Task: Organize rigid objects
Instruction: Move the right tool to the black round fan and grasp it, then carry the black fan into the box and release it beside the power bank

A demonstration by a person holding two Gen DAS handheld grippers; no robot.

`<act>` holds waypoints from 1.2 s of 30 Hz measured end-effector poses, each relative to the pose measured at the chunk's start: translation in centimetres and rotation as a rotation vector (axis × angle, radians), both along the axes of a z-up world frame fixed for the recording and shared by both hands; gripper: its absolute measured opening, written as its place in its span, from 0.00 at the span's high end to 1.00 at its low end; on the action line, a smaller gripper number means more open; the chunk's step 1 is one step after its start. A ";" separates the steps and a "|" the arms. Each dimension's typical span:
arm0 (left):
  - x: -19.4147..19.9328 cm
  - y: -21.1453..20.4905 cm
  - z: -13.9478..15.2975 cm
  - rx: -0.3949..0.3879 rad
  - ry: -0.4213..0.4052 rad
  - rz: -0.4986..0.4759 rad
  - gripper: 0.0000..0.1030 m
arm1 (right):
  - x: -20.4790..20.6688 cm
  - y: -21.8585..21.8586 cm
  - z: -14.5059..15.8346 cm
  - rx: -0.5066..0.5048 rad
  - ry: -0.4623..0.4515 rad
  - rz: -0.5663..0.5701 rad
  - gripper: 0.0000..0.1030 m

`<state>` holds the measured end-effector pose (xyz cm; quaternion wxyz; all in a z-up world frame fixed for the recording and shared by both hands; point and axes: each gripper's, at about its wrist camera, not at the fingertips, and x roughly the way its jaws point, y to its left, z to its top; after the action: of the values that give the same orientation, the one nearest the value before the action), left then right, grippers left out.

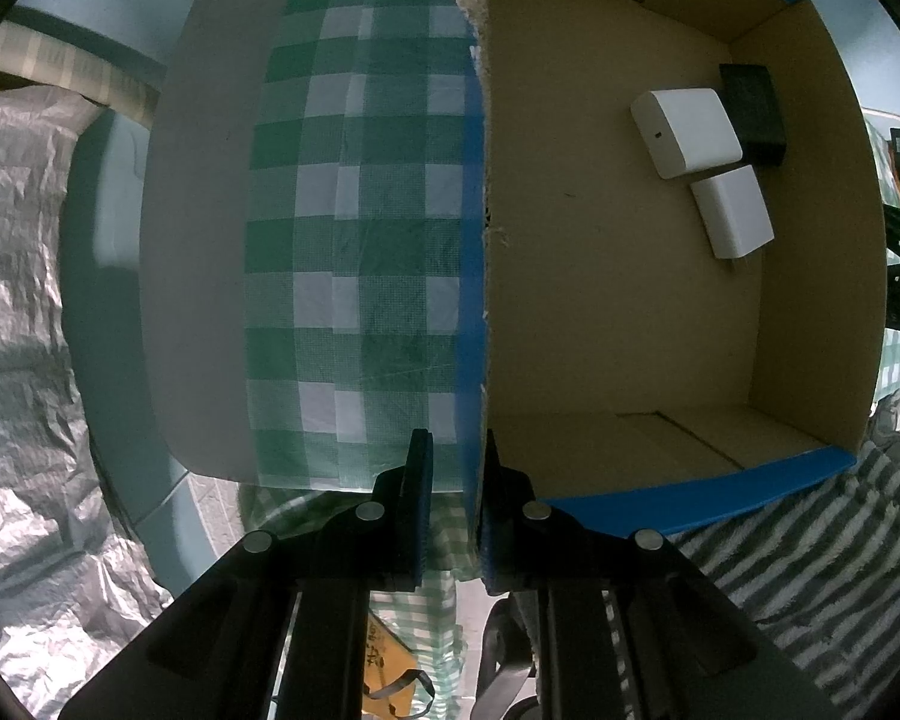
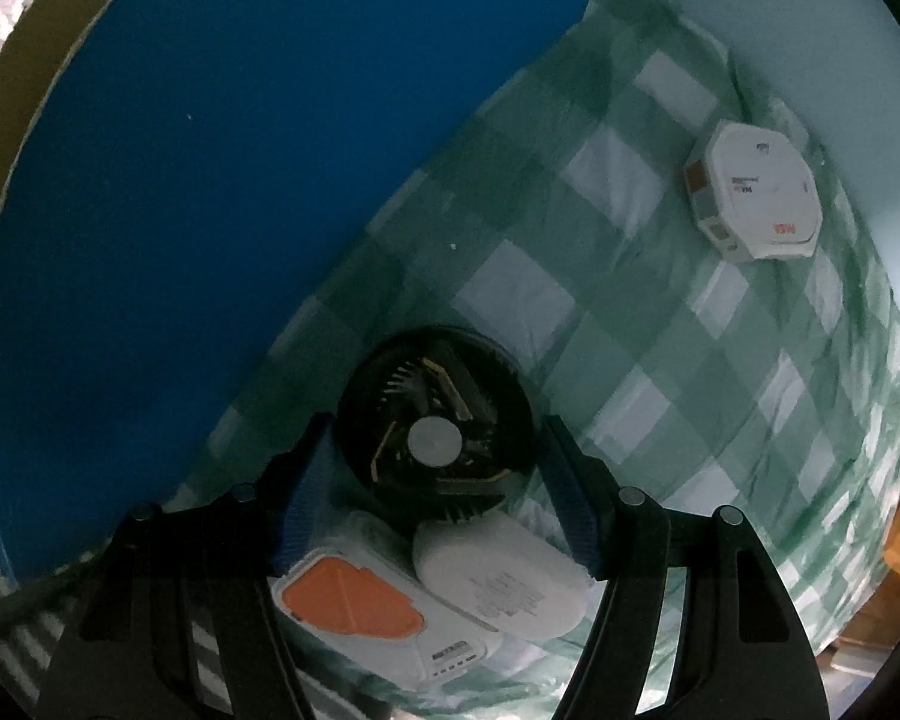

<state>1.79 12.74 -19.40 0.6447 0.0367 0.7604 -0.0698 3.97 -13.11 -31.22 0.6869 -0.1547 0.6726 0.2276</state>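
While the box wall point(image 1: 483, 240) is pinched by the left gripper point(image 1: 453, 468) over the checked cloth point(image 1: 354, 240), the black fan point(image 2: 435, 414) is straddled, ungripped, by the wide-open right gripper point(image 2: 435, 468).

Both feeds dim, with a cool blue-green cast. I see heavy fisheye bending: the cardboard box point(image 1: 630, 300) walls bow outward, and black vignette fills all 4 corners. Left view is fairly sharp; soft light reaches the box floor, and the 2 white blocks point(image 1: 687, 132) throw short shadows. Crinkled foil point(image 1: 18, 300) at left catches mild glare. Right view is darker; the checked cloth point(image 2: 630, 360) smears toward the far rim. Near objects are murky under the right gripper point(image 2: 444, 450).
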 end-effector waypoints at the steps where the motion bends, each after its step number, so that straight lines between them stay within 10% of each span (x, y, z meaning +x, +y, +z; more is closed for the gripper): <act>1: 0.0 0.1 0.0 0.000 0.000 -0.001 0.87 | 0.0 0.1 0.0 -0.002 -0.003 -0.001 0.36; 36: 0.1 0.1 -0.3 0.000 0.001 -0.005 0.87 | 2.4 0.6 12.8 0.099 -0.127 0.035 0.40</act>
<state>1.87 12.79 -19.65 0.6440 0.0385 0.7607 -0.0716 6.41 -12.55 -18.43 0.7308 -0.1465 0.6129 0.2622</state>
